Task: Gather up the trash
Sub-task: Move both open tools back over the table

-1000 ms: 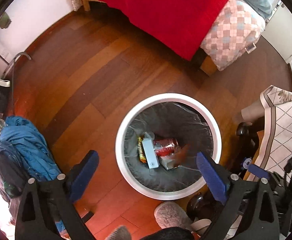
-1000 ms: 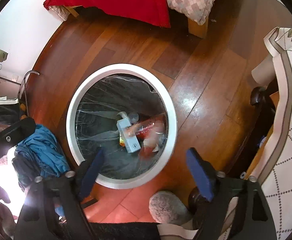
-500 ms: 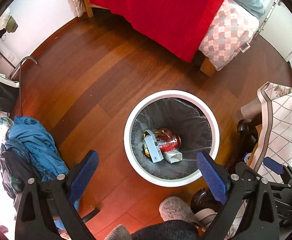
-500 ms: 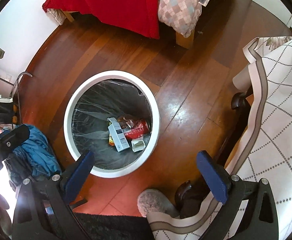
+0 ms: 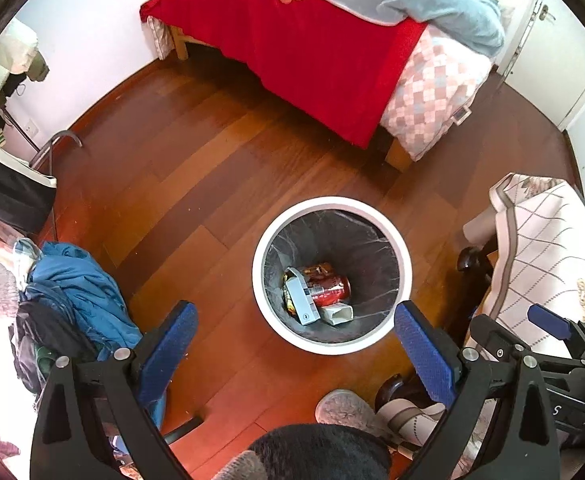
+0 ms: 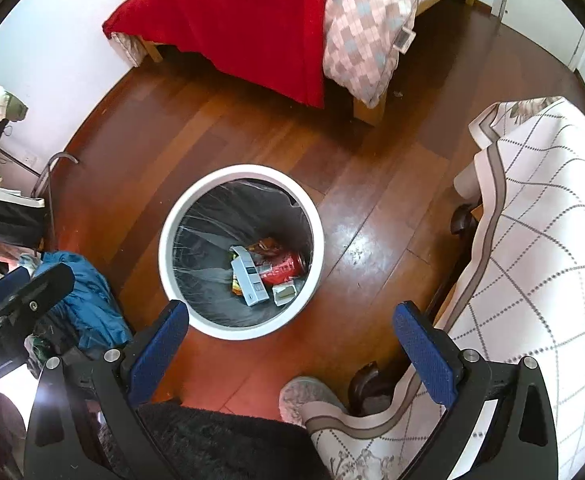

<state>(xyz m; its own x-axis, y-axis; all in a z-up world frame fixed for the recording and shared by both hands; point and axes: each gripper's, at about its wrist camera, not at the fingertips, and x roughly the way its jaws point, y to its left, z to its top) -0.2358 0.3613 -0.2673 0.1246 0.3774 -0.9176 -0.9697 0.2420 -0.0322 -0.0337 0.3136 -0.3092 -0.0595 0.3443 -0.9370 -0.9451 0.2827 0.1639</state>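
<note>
Two views look steeply down at a white bin (image 5: 332,350) with a dark liner, standing on a red-brown wood floor (image 5: 196,184). The bin is the landmark here.

The left hand-held gripper (image 5: 292,336) hangs above the floor just in front of the bin, its blue pads (image 5: 168,344) spread wide to either side of the bin's near rim. Nothing is between them and they touch nothing. The right hand-held gripper (image 6: 290,336) is also released, at its widest; its jaws have just been opening, and nothing lies between its pads (image 6: 422,350).

The trash sits at the bottom of the bin: a red can (image 5: 332,290) on its side, a grey-white carton (image 5: 302,304) leaning against it, a small white box (image 5: 338,314) and a yellow wrapper (image 5: 289,306) under the carton.

Beyond the bin stands a bed (image 5: 316,60) with a red blanket. Left of the bin lies a heap of blue cloth (image 5: 80,292). Right of the bin is a chair draped in a cream checked cover (image 6: 532,240). In front of the bin, a grey slipper (image 5: 342,408) shows.
</note>
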